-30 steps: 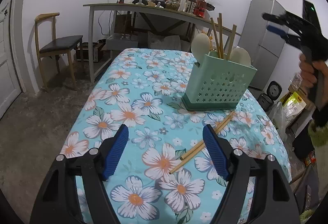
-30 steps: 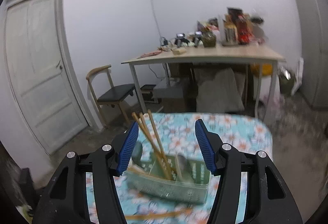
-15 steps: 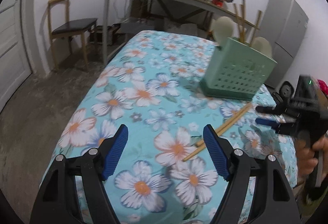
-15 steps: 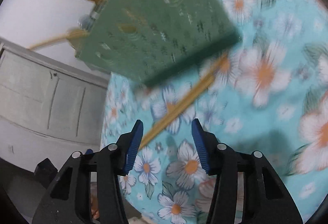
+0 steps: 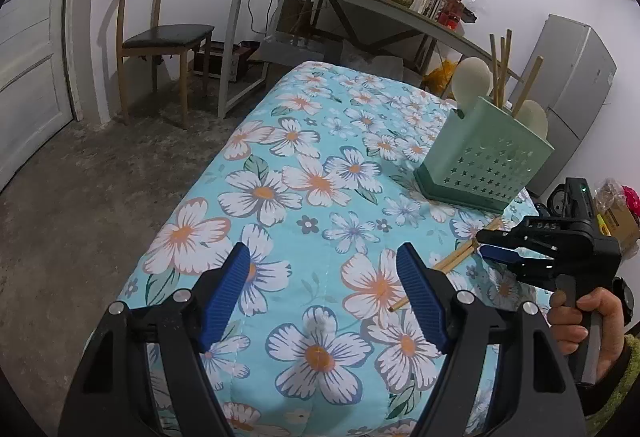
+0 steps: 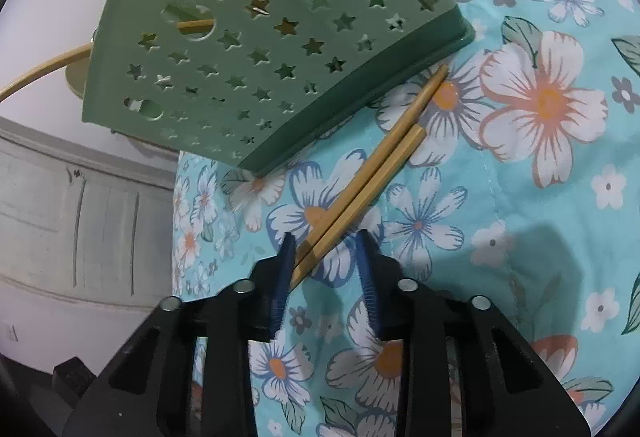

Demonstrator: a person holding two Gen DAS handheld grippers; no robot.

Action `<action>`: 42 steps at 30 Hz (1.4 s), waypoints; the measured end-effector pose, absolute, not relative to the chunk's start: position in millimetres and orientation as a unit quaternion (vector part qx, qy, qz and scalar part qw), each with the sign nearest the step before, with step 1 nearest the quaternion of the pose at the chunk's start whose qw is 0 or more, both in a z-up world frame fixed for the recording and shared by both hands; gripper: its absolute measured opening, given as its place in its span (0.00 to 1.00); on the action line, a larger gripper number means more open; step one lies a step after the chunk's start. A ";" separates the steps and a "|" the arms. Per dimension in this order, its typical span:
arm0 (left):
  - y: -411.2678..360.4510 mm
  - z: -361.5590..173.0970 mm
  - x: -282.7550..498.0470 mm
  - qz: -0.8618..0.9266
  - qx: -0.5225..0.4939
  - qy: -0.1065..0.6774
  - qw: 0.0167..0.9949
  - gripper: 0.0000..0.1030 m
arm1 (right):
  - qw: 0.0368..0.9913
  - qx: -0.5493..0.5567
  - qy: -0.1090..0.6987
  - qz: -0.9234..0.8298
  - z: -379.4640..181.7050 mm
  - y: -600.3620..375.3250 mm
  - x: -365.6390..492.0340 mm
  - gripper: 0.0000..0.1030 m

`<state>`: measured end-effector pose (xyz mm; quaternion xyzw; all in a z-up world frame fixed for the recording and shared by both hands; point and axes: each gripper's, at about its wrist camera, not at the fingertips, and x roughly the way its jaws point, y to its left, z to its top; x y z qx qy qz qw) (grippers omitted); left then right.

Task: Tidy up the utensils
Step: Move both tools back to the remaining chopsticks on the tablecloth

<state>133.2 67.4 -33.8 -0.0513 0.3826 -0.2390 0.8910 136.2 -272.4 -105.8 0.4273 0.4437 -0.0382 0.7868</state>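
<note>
In the right wrist view the chopsticks (image 6: 360,173) lie on the floral cloth (image 6: 520,217), running from frame centre up-right toward the green holder (image 6: 256,49). The right gripper (image 6: 326,257) straddles their near end, its jaws just closing but not yet pinching. The left gripper (image 5: 324,293) hangs wide and empty, farther off.

Open floral bench (image 5: 320,197) spreads ahead of the left gripper (image 5: 324,289). The green holder (image 6: 280,49) blocks the far side, seemingly touching the chopsticks (image 6: 360,181) lying between the right gripper (image 6: 326,261) jaws.

Soft, even indoor light, faint shadows, sharp focus, strong fisheye bending with dark vignetted corners.
</note>
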 end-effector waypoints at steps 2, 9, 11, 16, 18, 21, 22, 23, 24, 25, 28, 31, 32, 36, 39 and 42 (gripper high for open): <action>68.2 -34.1 132.1 -0.241 -0.052 0.382 0.891 0.71 | 0.788 0.427 0.441 -0.043 -111.2 -268.2 139.9 0.20; 75.0 -35.1 128.0 -0.239 -0.053 0.384 0.890 0.71 | 0.802 0.410 0.433 -0.045 -112.7 -266.1 133.8 0.12; 76.2 -34.7 127.0 -0.238 -0.053 0.385 0.890 0.71 | 0.805 0.404 0.433 -0.042 -111.8 -265.9 133.0 0.00; 75.6 -34.8 124.9 -0.233 -0.045 0.390 0.890 0.71 | 0.805 0.394 0.441 -0.047 -117.3 -272.0 121.4 0.00; 73.0 -33.8 122.9 -0.232 -0.036 0.391 0.890 0.71 | 0.805 0.394 0.442 -0.047 -116.3 -274.7 116.6 0.00; 66.2 -30.4 118.3 -0.234 -0.019 0.389 0.891 0.71 | 0.805 0.387 0.446 -0.045 -111.6 -277.1 110.3 0.00; 65.2 -30.0 117.2 -0.233 -0.016 0.388 0.891 0.71 | 0.806 0.382 0.449 -0.043 -110.0 -275.2 109.6 0.02; 64.4 -29.6 116.1 -0.232 -0.013 0.389 0.891 0.71 | 0.810 0.372 0.452 -0.043 -107.4 -271.5 109.1 0.03; 64.2 -30.0 115.8 -0.230 -0.012 0.391 0.891 0.71 | 0.813 0.362 0.454 -0.042 -104.8 -269.0 108.1 0.04; 64.2 -30.9 115.7 -0.226 -0.009 0.394 0.891 0.71 | 0.817 0.351 0.456 -0.040 -101.7 -265.4 107.1 0.07; 64.6 -33.6 116.6 -0.216 -0.005 0.402 0.890 0.71 | 0.832 0.310 0.459 -0.024 -90.6 -245.4 109.4 0.16; 67.5 -34.5 117.0 -0.205 -0.002 0.406 0.890 0.71 | 0.852 0.252 0.458 -0.001 -77.1 -217.0 119.1 0.23; 68.7 -33.8 116.7 -0.203 -0.001 0.406 0.891 0.71 | 0.856 0.239 0.459 0.010 -73.9 -208.3 123.0 0.24; 70.6 -31.6 114.7 -0.194 0.006 0.403 0.894 0.71 | 0.859 0.194 0.472 0.051 -67.9 -172.2 148.3 0.24; 71.8 -31.8 111.9 -0.194 0.006 0.404 0.894 0.71 | 0.850 0.178 0.491 0.068 -71.9 -156.1 169.4 0.25; 72.1 -31.9 109.5 -0.196 0.008 0.405 0.893 0.71 | 0.830 0.163 0.526 0.086 -87.4 -138.2 183.1 0.26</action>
